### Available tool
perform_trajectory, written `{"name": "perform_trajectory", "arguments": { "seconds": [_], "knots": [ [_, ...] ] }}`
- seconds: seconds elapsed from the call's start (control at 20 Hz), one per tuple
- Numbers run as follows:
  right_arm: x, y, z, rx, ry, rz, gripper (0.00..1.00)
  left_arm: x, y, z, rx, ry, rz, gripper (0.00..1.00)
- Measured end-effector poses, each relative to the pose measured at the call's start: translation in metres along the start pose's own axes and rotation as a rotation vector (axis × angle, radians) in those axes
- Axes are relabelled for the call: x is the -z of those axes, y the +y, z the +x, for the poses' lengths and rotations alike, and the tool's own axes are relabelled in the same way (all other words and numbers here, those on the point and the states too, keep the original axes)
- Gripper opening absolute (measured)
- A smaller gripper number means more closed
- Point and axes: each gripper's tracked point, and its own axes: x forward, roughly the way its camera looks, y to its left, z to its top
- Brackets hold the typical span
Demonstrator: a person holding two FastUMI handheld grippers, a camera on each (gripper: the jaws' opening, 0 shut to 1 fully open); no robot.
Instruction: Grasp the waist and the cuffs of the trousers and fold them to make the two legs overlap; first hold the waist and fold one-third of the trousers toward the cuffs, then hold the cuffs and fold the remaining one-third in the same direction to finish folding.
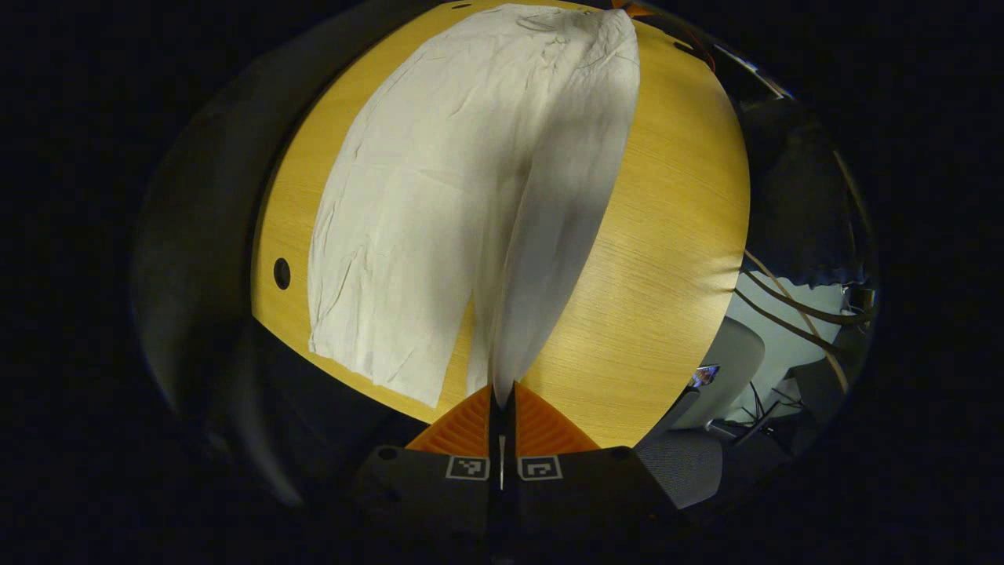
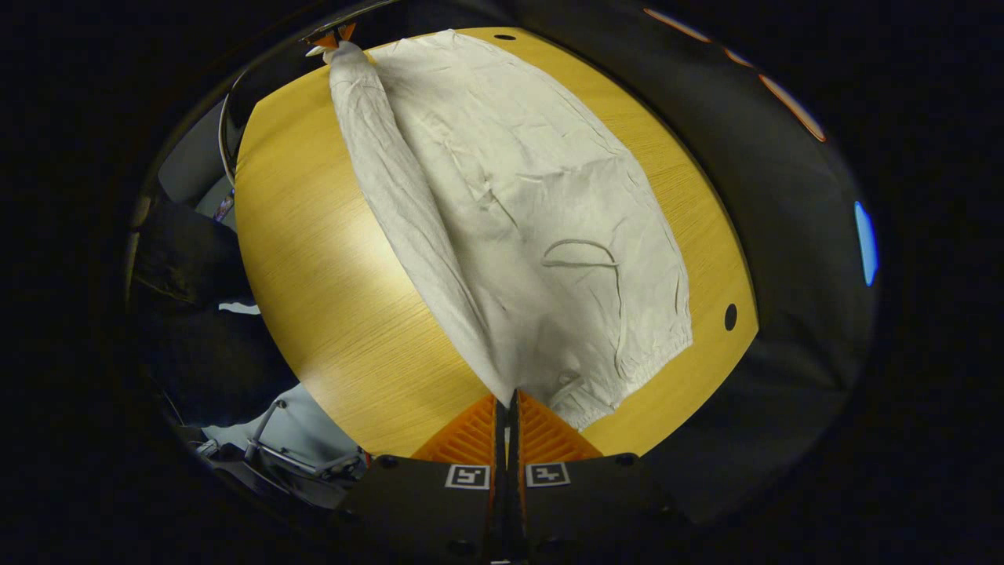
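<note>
Both tools pinch the white trousers (image 1: 439, 204) on the wooden counter (image 1: 667, 235): left tool (image 1: 503, 386) at the cuff, right tool (image 2: 507, 395) at the waist. The lifted leg's underside is hidden, and the far tool at 12 o'clock is cut off.

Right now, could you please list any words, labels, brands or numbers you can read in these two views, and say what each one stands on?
No readable words, brands or numbers in either view.
Left hand-held gripper: two square black-and-white marker patterns on its body, no text.
Right hand-held gripper: two similar marker squares, no text.
Trousers: no label or print visible.
Table: plain wood grain, no marking.
</note>
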Motion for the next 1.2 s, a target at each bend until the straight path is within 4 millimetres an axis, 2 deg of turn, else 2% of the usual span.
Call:
{"name": "perform_trajectory", "arguments": {
  "seconds": [0.25,0.45,0.55,0.6,0.75,0.9,1.1,1.15,1.2],
  "knots": [
    [-0.025,-0.035,0.007,-0.017,0.015,-0.002,0.02,-0.011,0.063,-0.020,-0.059,0.041,0.001,0.00],
    [-0.050,-0.083,0.015,-0.007,0.044,-0.009,0.02,-0.029,0.102,-0.026,-0.091,0.085,0.007,0.00],
    [-0.063,-0.106,0.020,-0.006,0.049,0.002,0.02,-0.033,0.120,-0.018,-0.104,0.107,0.011,0.00],
    [-0.071,-0.122,0.025,0.000,0.056,0.002,0.02,-0.042,0.135,-0.018,-0.108,0.114,0.006,0.00],
    [-0.089,-0.154,0.041,0.008,0.082,-0.010,0.02,-0.057,0.162,-0.003,-0.106,0.114,-0.022,0.00],
    [-0.108,-0.177,0.079,0.024,0.089,-0.011,0.02,-0.070,0.188,0.023,-0.121,0.111,-0.053,0.00],
    [-0.118,-0.191,0.118,0.075,0.071,-0.015,0.02,-0.081,0.201,0.058,-0.144,0.100,-0.096,0.00],
    [-0.122,-0.193,0.123,0.096,0.067,-0.028,0.07,-0.085,0.200,0.068,-0.154,0.088,-0.112,0.00],
    [-0.124,-0.197,0.128,0.118,0.066,-0.034,0.03,-0.088,0.201,0.079,-0.165,0.075,-0.126,0.00]
  ]
}}
